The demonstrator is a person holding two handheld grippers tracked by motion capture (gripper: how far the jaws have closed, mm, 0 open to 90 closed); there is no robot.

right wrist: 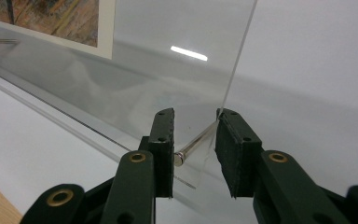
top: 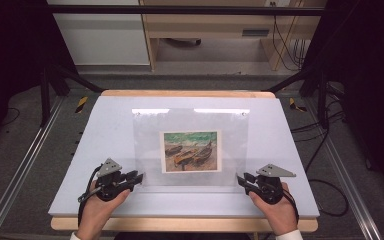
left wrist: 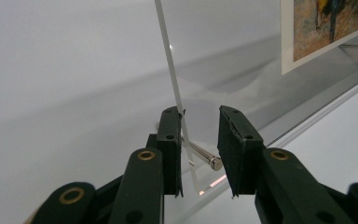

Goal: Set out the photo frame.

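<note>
**Both grippers at the near corners of a clear frame**

Nearest, the person's hands come in over the near edge of the table (top: 80, 150), one gripper in each. The left gripper (top: 139, 176) straddles the near left corner of the frame (top: 190, 150); in its own view one pad touches the clear pane (left wrist: 170, 70) while the other stands off, so the jaws are narrowed around the corner but not yet pinching it. A metal pin (left wrist: 200, 154) crosses the gap between them. The right gripper (top: 240, 179) mirrors this at the near right corner: one pad meets the pane's edge, the other rests at the head of a second pin (right wrist: 193, 142), jaws likewise part spread. Taking both corners at once probably keeps the wide, thin sheet level when lifted. Farther off, a print (top: 191, 151) of boats lies within the frame, mid-table.
</note>
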